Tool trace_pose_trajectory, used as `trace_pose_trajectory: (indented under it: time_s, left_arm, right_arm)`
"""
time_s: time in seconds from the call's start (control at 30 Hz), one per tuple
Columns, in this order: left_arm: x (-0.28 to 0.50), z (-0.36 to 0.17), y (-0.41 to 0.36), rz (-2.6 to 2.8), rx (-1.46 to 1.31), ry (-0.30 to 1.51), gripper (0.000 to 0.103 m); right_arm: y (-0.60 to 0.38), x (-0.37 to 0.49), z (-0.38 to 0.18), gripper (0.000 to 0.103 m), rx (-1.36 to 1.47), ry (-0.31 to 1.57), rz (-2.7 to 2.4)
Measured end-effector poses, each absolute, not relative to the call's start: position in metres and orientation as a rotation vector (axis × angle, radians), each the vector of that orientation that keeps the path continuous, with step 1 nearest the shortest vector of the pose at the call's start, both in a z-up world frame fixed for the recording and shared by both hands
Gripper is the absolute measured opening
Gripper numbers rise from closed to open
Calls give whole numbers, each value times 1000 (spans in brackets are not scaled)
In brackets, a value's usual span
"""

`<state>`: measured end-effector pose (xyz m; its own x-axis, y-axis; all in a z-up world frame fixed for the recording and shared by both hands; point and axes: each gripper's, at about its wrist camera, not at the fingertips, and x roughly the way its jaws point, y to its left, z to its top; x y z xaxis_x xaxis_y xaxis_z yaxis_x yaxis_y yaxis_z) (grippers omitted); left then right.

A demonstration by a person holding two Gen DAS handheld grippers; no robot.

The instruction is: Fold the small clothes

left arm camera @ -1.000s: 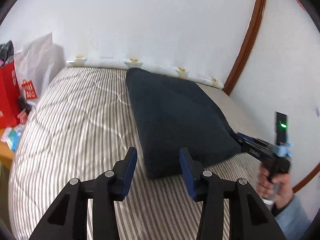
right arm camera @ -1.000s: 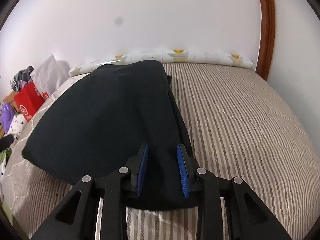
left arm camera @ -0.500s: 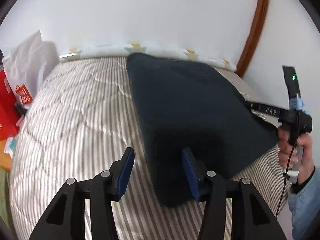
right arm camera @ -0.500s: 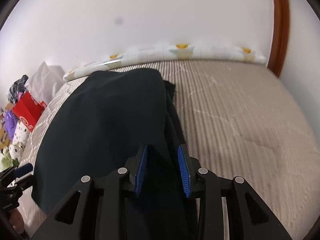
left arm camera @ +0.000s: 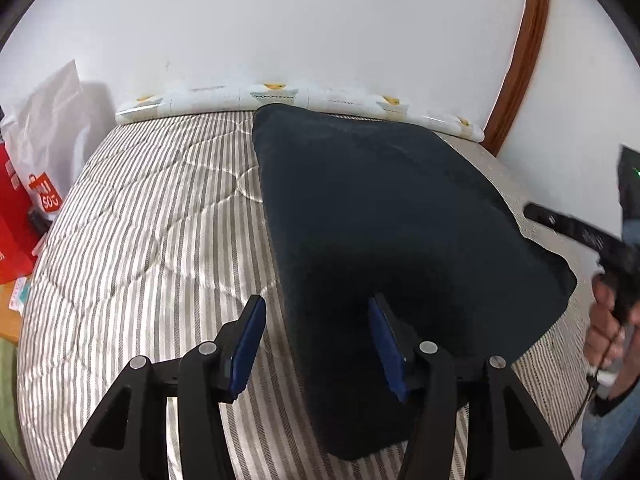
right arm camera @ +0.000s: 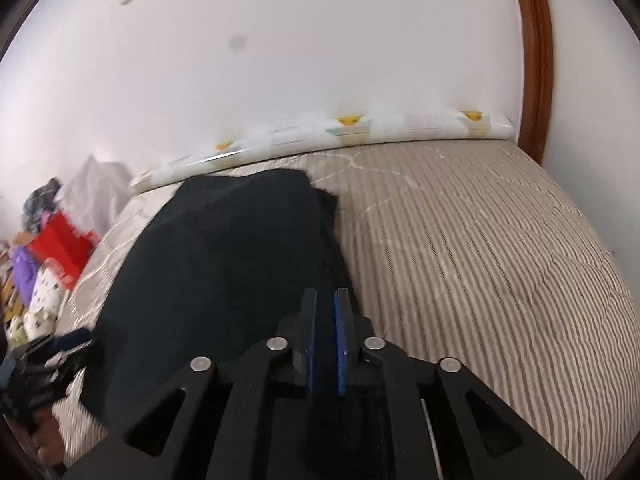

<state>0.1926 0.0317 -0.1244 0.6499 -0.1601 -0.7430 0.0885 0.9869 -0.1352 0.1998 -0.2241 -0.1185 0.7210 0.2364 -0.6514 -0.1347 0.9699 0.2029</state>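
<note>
Two hand-held grippers at one dark garment (left arm camera: 384, 220) spread on a striped bed cover (left arm camera: 152, 232).

Left gripper (left arm camera: 316, 344): jaws opening, blue pads (left arm camera: 248, 344) apart and not pressing, the near left corner of the garment lying between them. Right gripper (right arm camera: 325, 336): clenched on the garment's near right edge, pads nearly together with dark cloth between them, the grip itself somewhat blurred and so probably, not certainly, full. Garment stretched from the near edge of the bed toward a patterned roll (left arm camera: 304, 98) along the white wall (left arm camera: 300, 24), right corner lifted clear of the cover. Red bag (left arm camera: 16, 216) and white bag (left arm camera: 44, 120) beside the bed at left; brown door frame (left arm camera: 520, 56) at right.
</note>
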Motion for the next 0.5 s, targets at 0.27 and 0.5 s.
trace_pose_trajectory:
  time_s: [0.27, 0.5]
  left_arm:
    - [169, -127, 26, -98, -90, 855, 52]
    - [151, -128, 24, -52, -117, 867, 52]
  right_arm:
    - [-231, 165, -153, 14, 43, 797, 109]
    - [-240, 144, -143, 15, 76, 801, 102]
